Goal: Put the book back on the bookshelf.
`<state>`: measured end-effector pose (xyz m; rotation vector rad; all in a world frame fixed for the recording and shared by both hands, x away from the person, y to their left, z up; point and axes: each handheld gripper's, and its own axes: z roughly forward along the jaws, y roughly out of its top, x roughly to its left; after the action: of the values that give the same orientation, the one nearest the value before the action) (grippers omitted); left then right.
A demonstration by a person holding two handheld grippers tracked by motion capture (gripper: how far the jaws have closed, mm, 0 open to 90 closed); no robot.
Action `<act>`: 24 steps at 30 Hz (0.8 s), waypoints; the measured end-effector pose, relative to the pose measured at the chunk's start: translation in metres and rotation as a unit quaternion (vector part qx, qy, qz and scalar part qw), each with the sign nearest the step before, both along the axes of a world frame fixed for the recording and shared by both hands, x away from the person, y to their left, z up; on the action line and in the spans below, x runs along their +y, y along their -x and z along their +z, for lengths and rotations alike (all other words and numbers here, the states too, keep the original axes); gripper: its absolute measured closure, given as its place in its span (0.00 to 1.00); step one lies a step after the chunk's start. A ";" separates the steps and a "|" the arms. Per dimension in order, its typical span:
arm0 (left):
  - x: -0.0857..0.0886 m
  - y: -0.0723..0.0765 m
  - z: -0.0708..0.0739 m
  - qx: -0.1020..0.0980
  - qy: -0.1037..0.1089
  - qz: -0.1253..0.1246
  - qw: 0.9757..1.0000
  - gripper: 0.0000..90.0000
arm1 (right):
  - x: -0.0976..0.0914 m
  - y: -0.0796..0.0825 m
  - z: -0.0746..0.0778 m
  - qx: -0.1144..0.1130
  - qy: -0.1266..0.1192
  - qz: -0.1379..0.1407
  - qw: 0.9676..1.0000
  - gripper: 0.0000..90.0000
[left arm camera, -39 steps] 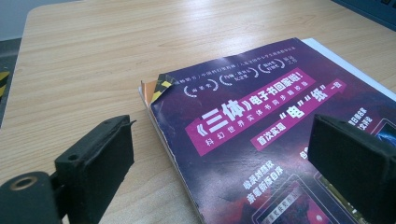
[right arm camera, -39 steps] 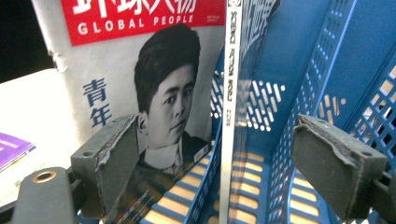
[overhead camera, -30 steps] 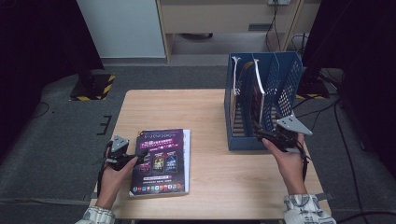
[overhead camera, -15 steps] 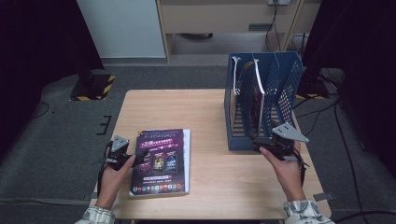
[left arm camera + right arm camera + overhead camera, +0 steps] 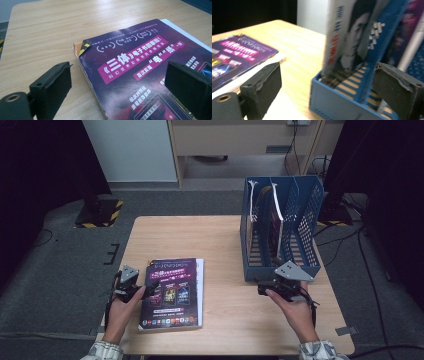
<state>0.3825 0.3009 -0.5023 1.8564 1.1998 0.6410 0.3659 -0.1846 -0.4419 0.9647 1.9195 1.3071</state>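
A purple magazine [image 5: 172, 292] with Chinese print lies flat on the wooden table [image 5: 200, 235], near its front left. My left gripper [image 5: 149, 289] is open at the magazine's left edge. In the left gripper view one jaw hangs over bare wood and the other over the magazine [image 5: 140, 70] cover, the left gripper [image 5: 117, 85] holding nothing. A blue file rack [image 5: 246, 240] stands at the right with upright books [image 5: 274, 215] in it. My right gripper [image 5: 261, 288] is open at the rack's near left corner. The right gripper view has the right gripper [image 5: 327, 85] astride the rack [image 5: 337, 102] corner, below a portrait-cover book [image 5: 347, 37].
The magazine's top left cover corner [image 5: 83, 47] is curled up. Bare table stretches between the magazine and the rack and toward the far edge. Past the table are a pale cabinet [image 5: 135, 150], a striped floor base [image 5: 100, 212] and cables [image 5: 345, 235] on dark carpet.
My right gripper has drawn back toward me and to the left, down to the rack's near left corner. The left gripper and the magazine have barely moved.
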 end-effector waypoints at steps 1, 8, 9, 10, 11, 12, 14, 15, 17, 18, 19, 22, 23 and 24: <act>0.000 0.000 0.000 0.000 -0.001 -0.001 1.000 0.08 | 0.004 0.000 -0.002 0.001 0.005 0.005 1.000 0.11; -0.001 -0.001 0.000 0.002 0.002 -0.001 1.000 0.09 | 0.024 0.002 -0.008 0.007 0.028 0.033 0.999 0.11; -0.001 -0.001 0.000 0.002 0.001 -0.001 1.000 0.09 | 0.027 0.003 -0.009 0.008 0.031 0.037 0.999 0.11; 0.000 -0.001 0.000 0.004 0.000 -0.001 1.000 0.09 | 0.029 0.003 -0.009 0.009 0.033 0.040 0.999 0.11; 0.000 -0.001 -0.001 0.005 0.000 -0.001 1.000 0.09 | 0.032 0.004 -0.010 0.010 0.035 0.044 0.998 0.11; -0.001 -0.002 -0.001 0.006 0.000 -0.002 1.000 0.09 | 0.034 0.004 -0.010 0.011 0.035 0.046 0.998 0.11; -0.001 -0.003 -0.002 0.012 0.001 -0.004 1.000 0.10 | 0.039 0.004 -0.012 0.014 0.039 0.054 0.998 0.11; -0.001 -0.003 -0.003 0.015 -0.001 -0.004 1.000 0.11 | 0.042 0.004 -0.013 0.015 0.042 0.057 0.997 0.11; -0.001 -0.004 -0.004 0.023 -0.008 -0.008 1.000 0.13 | 0.046 0.005 -0.016 0.019 0.046 0.065 0.997 0.12; -0.002 -0.004 -0.005 0.028 -0.009 -0.010 1.000 0.13 | 0.048 0.005 -0.016 0.019 0.048 0.067 0.996 0.12; -0.002 -0.005 -0.006 0.029 -0.009 -0.009 0.999 0.13 | 0.051 0.006 -0.018 0.021 0.050 0.072 0.996 0.12; -0.001 -0.006 -0.008 0.040 -0.008 -0.007 0.999 0.13 | 0.058 0.006 -0.022 0.026 0.055 0.082 0.995 0.13; -0.001 -0.007 -0.010 0.046 -0.008 -0.007 0.999 0.13 | 0.060 0.006 -0.023 0.027 0.057 0.085 0.994 0.13; -0.001 -0.007 -0.011 0.050 -0.007 -0.007 0.999 0.13 | 0.063 0.006 -0.025 0.028 0.059 0.088 0.994 0.13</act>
<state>0.3899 0.3003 -0.5137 1.9268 1.2485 0.5556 0.3599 -0.1213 -0.4665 0.7970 2.1403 1.2572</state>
